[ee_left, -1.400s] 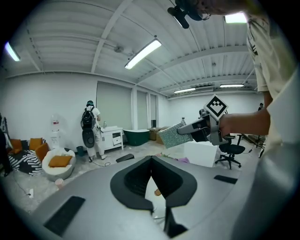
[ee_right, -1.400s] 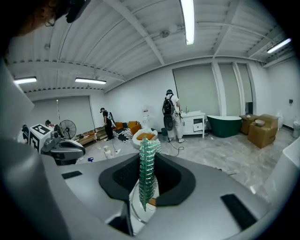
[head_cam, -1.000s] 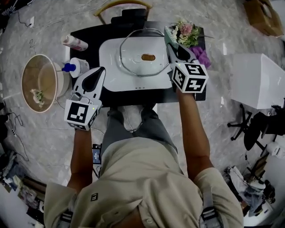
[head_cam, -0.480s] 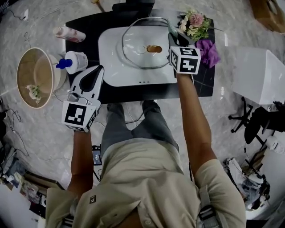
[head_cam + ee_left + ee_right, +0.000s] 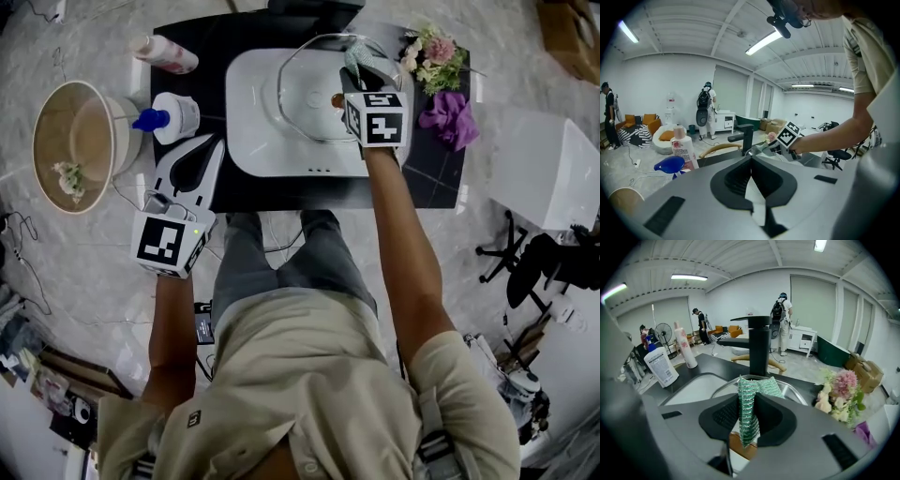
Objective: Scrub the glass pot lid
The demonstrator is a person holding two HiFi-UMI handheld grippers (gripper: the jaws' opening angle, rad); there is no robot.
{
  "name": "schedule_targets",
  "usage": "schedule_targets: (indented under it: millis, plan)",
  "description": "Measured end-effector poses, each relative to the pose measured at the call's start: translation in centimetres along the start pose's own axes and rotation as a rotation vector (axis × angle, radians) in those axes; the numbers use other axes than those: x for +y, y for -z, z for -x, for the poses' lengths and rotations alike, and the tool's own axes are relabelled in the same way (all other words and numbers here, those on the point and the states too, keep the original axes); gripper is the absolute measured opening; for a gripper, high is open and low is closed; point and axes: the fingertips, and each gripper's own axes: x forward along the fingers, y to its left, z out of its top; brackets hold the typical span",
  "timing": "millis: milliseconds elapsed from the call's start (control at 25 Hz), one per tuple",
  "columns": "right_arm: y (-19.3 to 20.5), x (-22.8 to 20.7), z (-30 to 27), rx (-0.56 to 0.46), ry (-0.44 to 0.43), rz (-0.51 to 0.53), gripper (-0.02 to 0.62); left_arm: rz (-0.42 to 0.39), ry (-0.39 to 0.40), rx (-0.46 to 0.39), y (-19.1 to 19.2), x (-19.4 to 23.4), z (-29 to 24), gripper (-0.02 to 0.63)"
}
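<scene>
**A:** The right gripper (image 5: 361, 67) has slid inward! A second ago it sat at the 3 o'clock rim of the round, steel-rimmed glass pot lid (image 5: 302, 84). Now it's over the glass, just to the 3 o'clock side of the small brown knob (image 5: 336, 98).

**B:** The lid hasn't budged. It lies knob-up in the white sink basin (image 5: 251, 141), at 12 o'clock from the person and below the black faucet (image 5: 759, 345). I'd call this the scrub only just starting, with the stroke heading for the centre.

**A:** What's in the claw?

**B:** Its own view settles that. The jaws are clenched on a folded green mesh scrub pad (image 5: 749, 413), parted by no more than the pad's thickness. The pad stands upright between them, and its top flares out past the tips.

**A:** Is the pad on the glass yet?

**B:** Can't tell. From above, the gripper covers the contact point.

**A:** And the left gripper (image 5: 206, 152)?

**B:** It's parked at 8 o'clock of the basin, by the counter edge, same as before. Its jaws are closed on each other with nothing between them. Nothing steadies the lid, so it may skate under a hard push.
</scene>
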Motion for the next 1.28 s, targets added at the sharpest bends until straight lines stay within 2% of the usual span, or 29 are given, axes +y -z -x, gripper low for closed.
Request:
schedule_targets:
  millis: [320, 520, 720, 920, 1080, 1280]
  plan:
    - [-0.5, 11.4, -4.2, 0.056, -0.218, 0.079, 0.093, 0.034, -0.013, 0.008, 1.8, 1.4, 1.6, 0.015]
    - [-0.7, 14.2, -4.8, 0.063, -0.254, 0.094, 0.093, 0.042, -0.026, -0.001, 2.0, 2.3, 2.4, 0.015]
    - [-1.1, 13.7, -4.0, 0.043, -0.254, 0.087, 0.093, 0.039, -0.021, 0.000, 2.0, 2.1, 2.4, 0.015]
    - [-1.4, 11.5, -2.6, 0.006, -0.221, 0.052, 0.092, 0.021, 0.011, 0.009, 1.6, 0.6, 1.1, 0.015]
    - [-0.8, 8.4, -1.2, -0.010, -0.175, 0.019, 0.092, -0.001, 0.045, 0.020, 1.0, -1.4, -0.3, 0.015]
    - [1.8, 2.4, 0.7, -0.006, -0.095, -0.047, 0.092, -0.026, 0.095, 0.030, 0.3, -4.6, -2.5, 0.015]
